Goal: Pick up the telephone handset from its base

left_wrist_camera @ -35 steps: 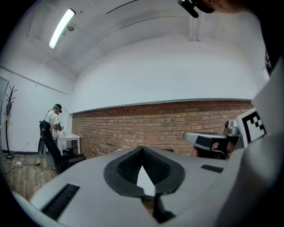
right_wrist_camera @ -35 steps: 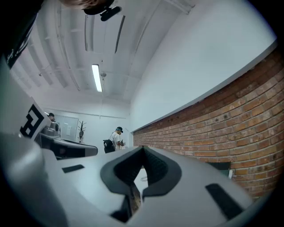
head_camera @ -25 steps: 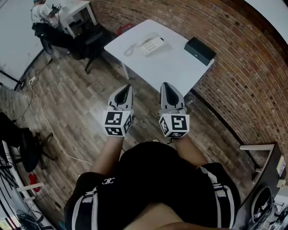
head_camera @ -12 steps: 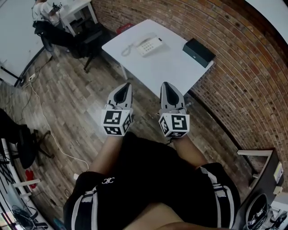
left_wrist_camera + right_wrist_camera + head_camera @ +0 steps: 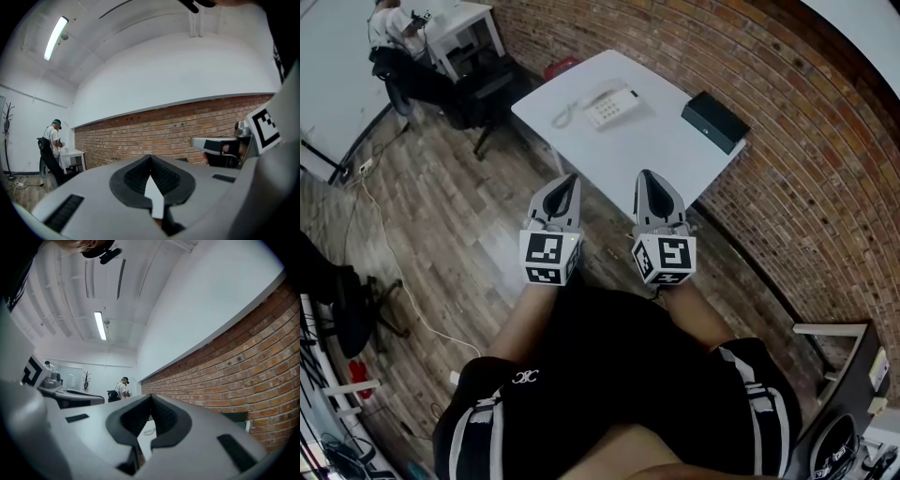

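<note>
The white telephone (image 5: pixel 609 105) sits on the white table (image 5: pixel 647 150) ahead, its handset resting on the base and its coiled cord (image 5: pixel 565 115) trailing left. Both grippers hover side by side over the wooden floor, short of the table's near edge. My left gripper (image 5: pixel 569 178) is shut with nothing in it, and its tips meet in the left gripper view (image 5: pixel 150 156). My right gripper (image 5: pixel 645 175) is also shut and empty (image 5: pixel 151 396). Below its tips a bit of the table with the cord (image 5: pixel 149 430) shows.
A black box (image 5: pixel 715 120) lies at the table's right end near the brick wall (image 5: pixel 806 187). A black chair (image 5: pixel 487 84) stands left of the table. A person (image 5: pixel 394 23) is at a white desk in the far left corner. A cable (image 5: pixel 389 253) runs across the floor.
Both grippers have drifted a little forward toward the table, which now sits slightly nearer in the head view. Both have stayed shut.
</note>
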The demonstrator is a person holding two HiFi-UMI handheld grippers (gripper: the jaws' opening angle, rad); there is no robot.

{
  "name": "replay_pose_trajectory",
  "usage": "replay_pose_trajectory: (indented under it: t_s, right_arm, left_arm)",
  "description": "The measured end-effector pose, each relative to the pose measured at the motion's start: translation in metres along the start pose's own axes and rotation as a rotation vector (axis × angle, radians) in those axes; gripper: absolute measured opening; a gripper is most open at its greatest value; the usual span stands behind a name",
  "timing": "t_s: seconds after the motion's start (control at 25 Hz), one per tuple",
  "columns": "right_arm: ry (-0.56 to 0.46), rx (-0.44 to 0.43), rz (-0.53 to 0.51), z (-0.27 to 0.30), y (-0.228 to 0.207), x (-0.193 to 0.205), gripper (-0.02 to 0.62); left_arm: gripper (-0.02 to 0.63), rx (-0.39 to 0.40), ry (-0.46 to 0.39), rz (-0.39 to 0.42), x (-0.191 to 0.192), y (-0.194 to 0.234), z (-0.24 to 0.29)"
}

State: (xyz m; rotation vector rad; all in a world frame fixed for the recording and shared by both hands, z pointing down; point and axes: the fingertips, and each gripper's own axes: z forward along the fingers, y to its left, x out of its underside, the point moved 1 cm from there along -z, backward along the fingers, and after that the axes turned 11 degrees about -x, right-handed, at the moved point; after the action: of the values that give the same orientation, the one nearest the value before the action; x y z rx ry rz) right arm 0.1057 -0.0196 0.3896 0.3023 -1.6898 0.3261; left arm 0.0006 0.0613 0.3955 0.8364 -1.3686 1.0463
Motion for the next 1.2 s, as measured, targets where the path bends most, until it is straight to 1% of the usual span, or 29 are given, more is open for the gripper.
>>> replay_pose_trajectory:
  t_s: [0.12,0.28,0.36,0.64,0.96,1.2]
  right_arm:
    - [-0.019,0.014,0.017,0.016,-0.005,-0.004,-0.002]
    - [0.000,0.010,-0.027,0.038,-0.018,0.004,-0.002]
    - [0.006,0.017,-0.032,0.050,-0.028,0.007,-0.002]
    - [0.004,0.068,0.018,0.114,-0.056,0.019,-0.002]
    - [0.032,0.126,-0.013,0.208,-0.073,0.022,-0.002]
    - [0.069,0.208,-0.021,0.259,-0.089,0.029,-0.002]
  left_arm:
    - [0.002,0.004,-0.010,-0.017,-0.002,0.011,0.018]
    - [0.002,0.009,-0.008,-0.043,0.002,0.023,0.047]
    - [0.002,0.014,0.000,-0.048,0.004,0.028,0.064]
    - [0.002,0.046,0.027,-0.059,0.011,0.059,0.132]
    - [0.002,0.131,0.048,-0.048,0.001,0.120,0.221]
    - [0.002,0.218,0.088,-0.052,0.006,0.154,0.287]
